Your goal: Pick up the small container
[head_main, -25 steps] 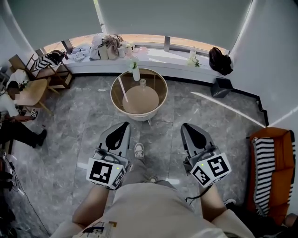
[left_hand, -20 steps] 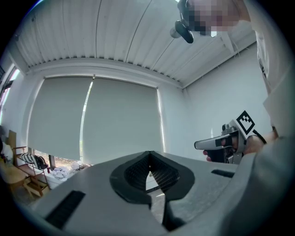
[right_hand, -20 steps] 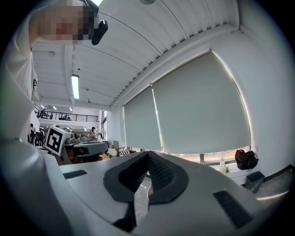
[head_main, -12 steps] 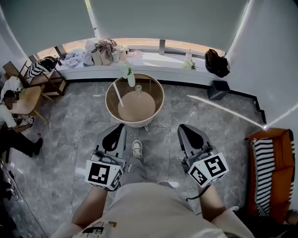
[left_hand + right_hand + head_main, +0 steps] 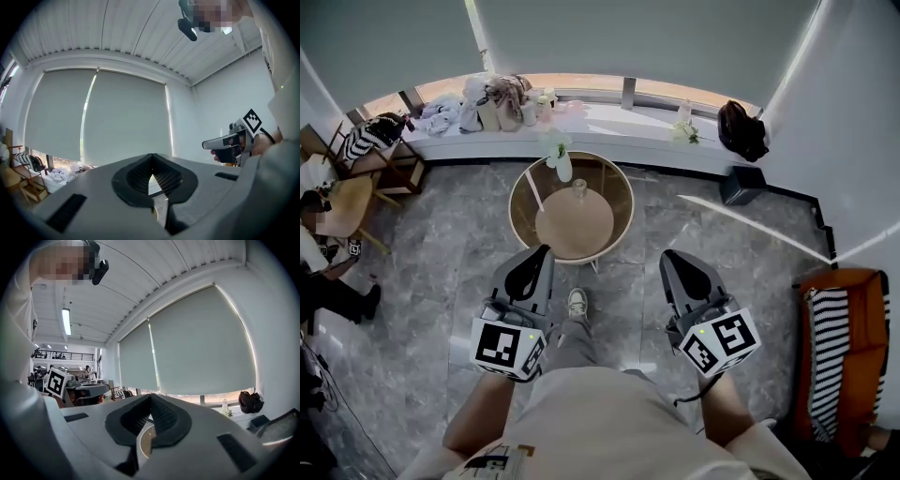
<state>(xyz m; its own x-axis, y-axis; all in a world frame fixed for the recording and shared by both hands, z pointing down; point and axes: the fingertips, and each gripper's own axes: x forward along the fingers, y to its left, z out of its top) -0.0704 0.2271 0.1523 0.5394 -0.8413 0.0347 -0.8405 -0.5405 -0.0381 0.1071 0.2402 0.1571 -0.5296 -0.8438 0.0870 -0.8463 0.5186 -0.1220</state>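
Left gripper (image 5: 542, 255): jaws pressed together with nothing between them, held level, short of the round table (image 5: 621, 217).
Right gripper (image 5: 671, 258): jaws likewise closed and empty, off to the table's right.
Small container (image 5: 579, 188): likely the small pale jar that stands upright toward the far side of the tabletop, well apart from both grippers.
Risk, jaws: a reach with the jaws together would only push the jar or tip it (they must part first).
Risk, neighbour: the white vase (image 5: 563, 168) with flowers stands just beside the jar, so a wide or hurried approach could knock it over.
Risk, rim: the table's raised wooden rim lies between grippers and jar, and a level approach may strike it.
In the way: a thin pale stick (image 5: 539, 191) leans inside the rim on the left.
Around: a cluttered windowsill (image 5: 609, 117), a black bag (image 5: 742, 128), a striped cloth (image 5: 831, 347) on an orange seat, and a seated person (image 5: 319, 272) at far left.
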